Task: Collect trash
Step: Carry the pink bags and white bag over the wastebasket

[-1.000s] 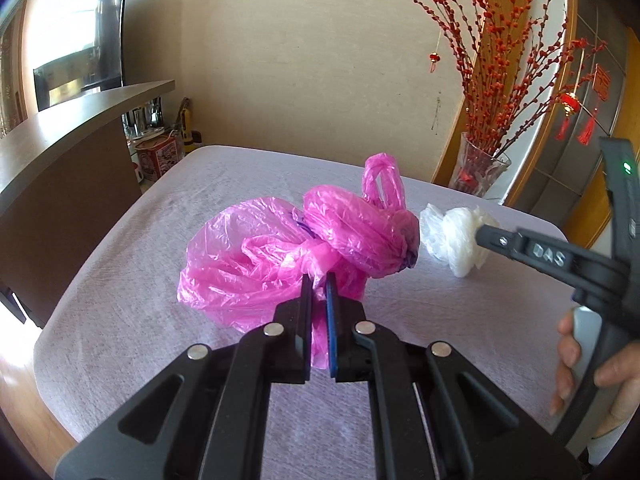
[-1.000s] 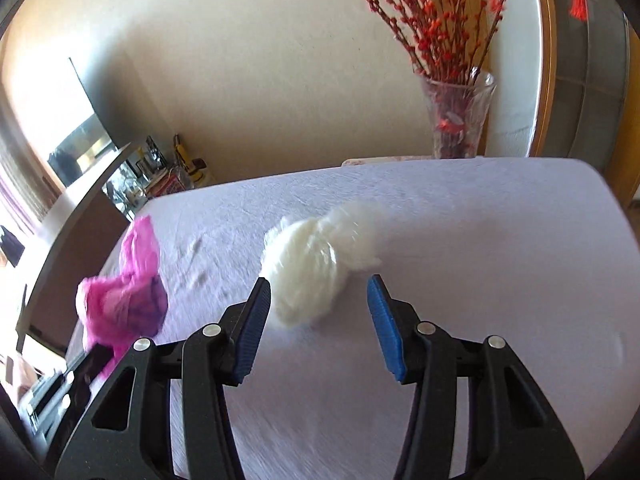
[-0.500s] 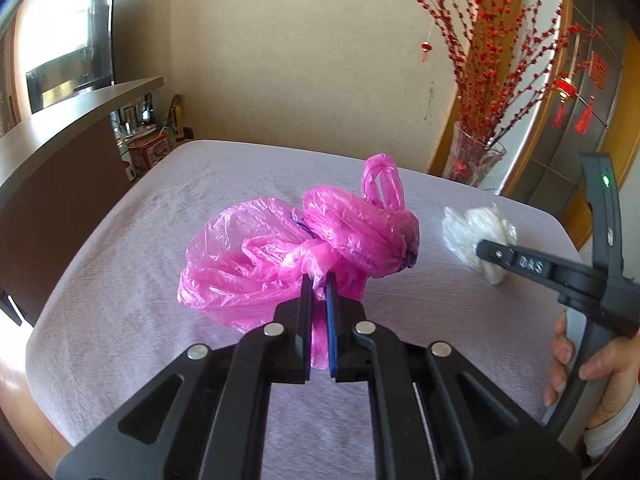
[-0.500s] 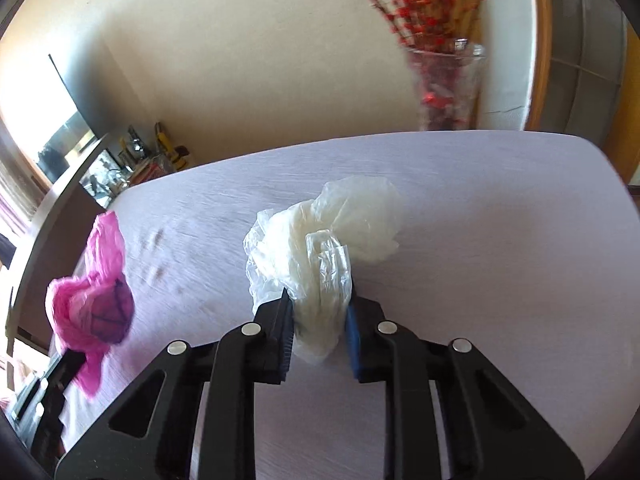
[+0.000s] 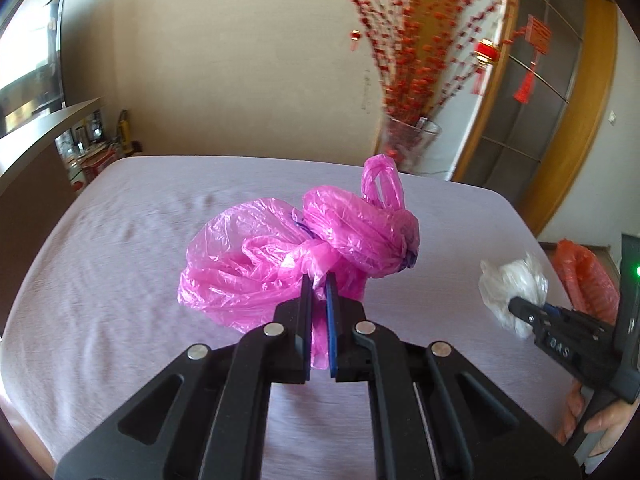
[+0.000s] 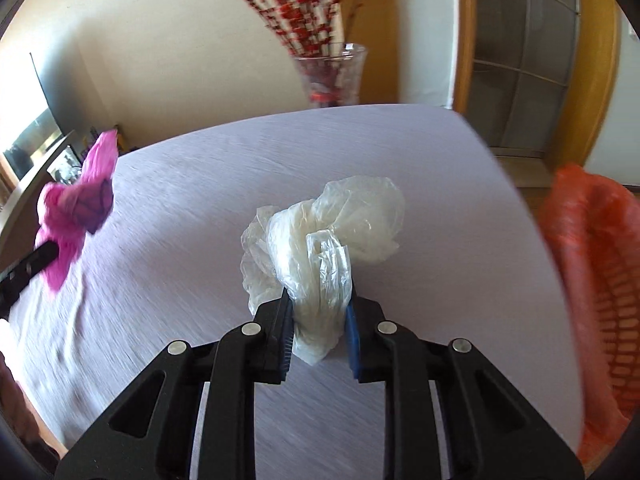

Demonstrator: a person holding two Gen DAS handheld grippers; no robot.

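Table (image 5: 120, 280) — covered in a pale lilac cloth; both bundles of trash are seen above it. Its far right corner and right edge are shown most fully in the right wrist view.

Orange bag (image 6: 592, 280) — a bin-like opening of orange plastic just past the table's right edge. It is shown large and blurred in the right wrist view; only a slice is caught in the left wrist view.

Glass vase (image 6: 332, 76) with red berry branches (image 5: 416, 52), beyond the far edge of the table. Red hanging ornaments (image 5: 486, 56) on the panelled door beside it are given only by the left wrist view; any writing on them cannot be read.

Counter (image 5: 44, 136) at left, with small cans and bottles behind it — labels too blurred to read.

Pink bag (image 5: 304, 256) — crumpled and knotted, one loop handle upright. It is clamped at its knotted middle by the left gripper (image 5: 319, 284), whose jaws are almost closed on the thin plastic. From the right wrist view only its end is seen, at the far left.

White bag (image 6: 320, 240) — translucent, crumpled; it is pinched at its lower part by the right gripper (image 6: 318, 300), the jaws narrow with the plastic pressed between the blue pads.

Lettering "DAS" is read on the right gripper's finger in the left wrist view alone, along with a green light (image 5: 636, 270) on its body and a hand (image 5: 604, 432) on its handle.
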